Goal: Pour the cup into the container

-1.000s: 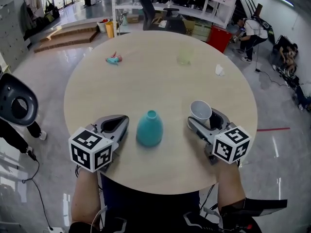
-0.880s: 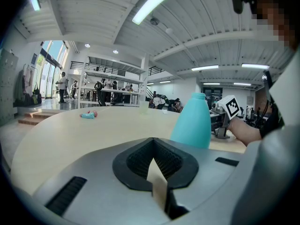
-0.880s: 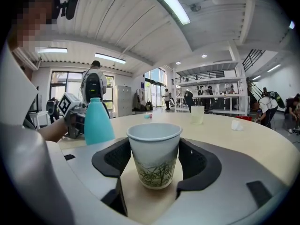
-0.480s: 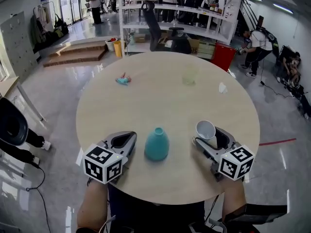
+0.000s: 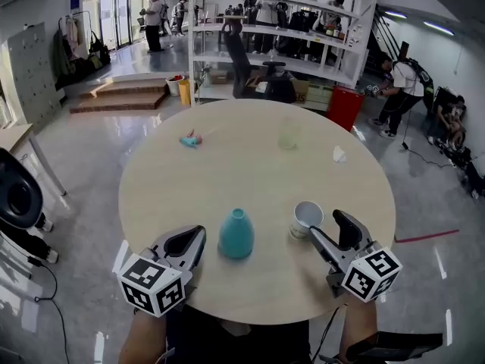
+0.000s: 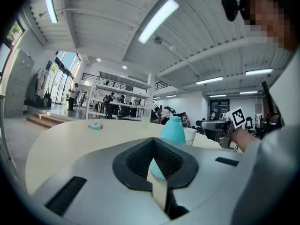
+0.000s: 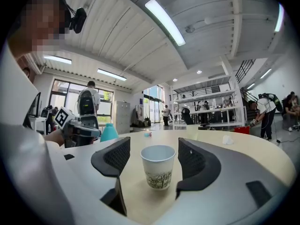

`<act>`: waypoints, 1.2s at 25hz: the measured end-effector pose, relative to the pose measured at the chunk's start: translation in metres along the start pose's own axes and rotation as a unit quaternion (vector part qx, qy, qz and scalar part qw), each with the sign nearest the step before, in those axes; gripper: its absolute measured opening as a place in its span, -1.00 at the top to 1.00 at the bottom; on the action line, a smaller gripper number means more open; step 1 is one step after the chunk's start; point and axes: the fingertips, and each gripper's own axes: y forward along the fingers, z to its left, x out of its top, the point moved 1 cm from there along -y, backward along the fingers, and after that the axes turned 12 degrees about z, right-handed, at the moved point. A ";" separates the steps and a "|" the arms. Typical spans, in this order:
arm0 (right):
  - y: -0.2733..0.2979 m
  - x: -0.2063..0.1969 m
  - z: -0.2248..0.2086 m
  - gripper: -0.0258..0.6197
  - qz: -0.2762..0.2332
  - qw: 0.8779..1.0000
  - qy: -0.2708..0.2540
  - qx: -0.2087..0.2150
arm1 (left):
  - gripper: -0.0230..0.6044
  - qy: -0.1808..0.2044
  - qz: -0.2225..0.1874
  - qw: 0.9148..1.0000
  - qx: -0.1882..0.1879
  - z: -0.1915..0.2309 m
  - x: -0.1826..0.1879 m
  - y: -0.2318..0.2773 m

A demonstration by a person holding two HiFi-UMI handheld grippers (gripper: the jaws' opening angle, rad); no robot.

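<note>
Right gripper [image 5: 326, 224]: jaws spread wide and just been opening. In the right gripper view I see the paper cup [image 5: 308, 218] between the pads with a clear gap on both sides, so nothing is gripped. The cup stands upright on the round table [image 5: 227, 177], near my edge; it's white with a tree print low on the wall. The teal container [image 5: 236, 233] stands upright just left of the cup, apart from it, narrow neck up. Left gripper [image 5: 195, 238]: jaws closed together and empty. It sits at the near table edge just left of the container, not touching it; I see the container past its tips in the left gripper view. Far side of the table: small teal and pink object [image 5: 191, 139], pale translucent cup [image 5: 288, 136], crumpled white scrap [image 5: 339, 155], all well apart from both grippers
</note>
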 end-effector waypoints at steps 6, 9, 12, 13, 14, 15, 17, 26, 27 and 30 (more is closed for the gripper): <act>-0.048 -0.015 0.026 0.75 -0.028 0.999 0.013 0.006 | 0.93 -0.012 -0.007 1.000 -0.001 -0.044 -0.021 -0.048; -0.067 -0.033 0.052 0.90 -0.016 0.999 0.013 0.033 | 0.93 -0.025 -0.035 0.999 0.000 -0.067 -0.031 -0.079; -0.088 -0.048 0.089 0.90 -0.001 0.998 0.006 0.063 | 0.93 -0.061 -0.082 0.995 -0.015 -0.093 -0.037 -0.111; -0.098 -0.054 0.101 0.90 0.003 0.997 0.007 0.072 | 0.93 -0.072 -0.092 0.993 -0.020 -0.103 -0.040 -0.121; -0.110 -0.060 0.114 0.90 0.005 0.997 0.006 0.078 | 0.93 -0.073 -0.093 0.993 -0.021 -0.116 -0.046 -0.130; -0.125 -0.065 0.127 0.90 0.005 0.997 0.002 0.082 | 0.93 -0.065 -0.084 0.994 -0.018 -0.130 -0.055 -0.139; -0.159 -0.073 0.149 0.90 0.004 0.996 -0.009 0.083 | 0.93 -0.044 -0.061 0.997 -0.008 -0.163 -0.079 -0.157; -0.277 -0.107 0.234 0.90 0.012 0.997 -0.008 0.081 | 0.93 -0.022 -0.040 0.999 -0.011 -0.266 -0.144 -0.266; -0.291 -0.108 0.245 0.90 0.011 0.996 -0.012 0.083 | 0.93 -0.022 -0.040 0.999 -0.014 -0.278 -0.151 -0.279; -0.340 -0.125 0.280 0.90 0.017 0.996 -0.017 0.090 | 0.93 -0.021 -0.035 0.999 -0.027 -0.323 -0.179 -0.321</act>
